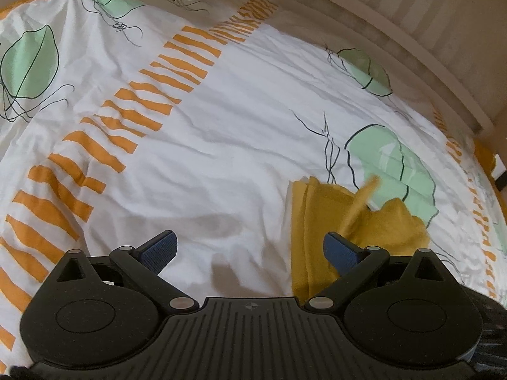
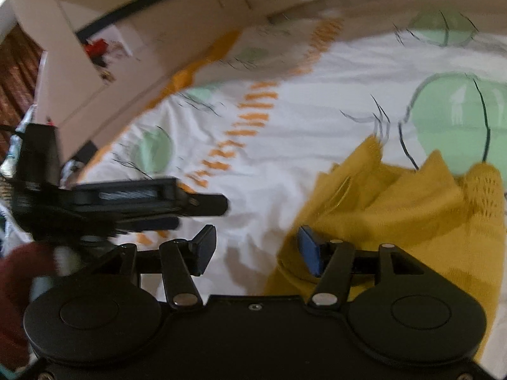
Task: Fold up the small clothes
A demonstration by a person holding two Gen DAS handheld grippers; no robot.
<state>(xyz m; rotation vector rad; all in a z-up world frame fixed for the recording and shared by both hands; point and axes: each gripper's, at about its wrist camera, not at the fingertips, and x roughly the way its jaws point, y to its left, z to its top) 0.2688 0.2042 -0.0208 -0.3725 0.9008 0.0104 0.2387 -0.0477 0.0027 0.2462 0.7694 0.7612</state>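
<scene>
the left gripper [image 1: 250, 253] is hanging over the bed [image 1: 221, 145] with its blue pads spread wide, and nothing is sitting between them; only white cover is showing in the gap. the bed is wearing a white cover printed with pale green leaf shapes and bands of orange dashes, and it is crumpled into soft creases. the mustard yellow garment [image 1: 358, 224] is lying on this cover toward the bed's right edge, partly folded, with layered edges showing along its left side and one strip of cloth sticking up, blurred. the left gripper's right finger is standing just in front of the garment's left part, though whether it is touching the cloth cannot be told.

in the right wrist view, the right gripper [image 2: 256, 253] is standing parted, not pinching anything; white cover is showing between its pads. its right finger is lying over the edge of the garment [image 2: 412, 209], which is spreading out bunched and rumpled to the right, with a knitted open-work patch near the far right. the left gripper [image 2: 202, 205] is reaching in from the left, just beyond the right gripper's left finger, and a dark red sleeve [image 2: 16, 269] is showing at the lower left. a pale cardboard box [image 2: 133, 41] is standing beyond the bed's far left edge. this whole view is smeared.
</scene>
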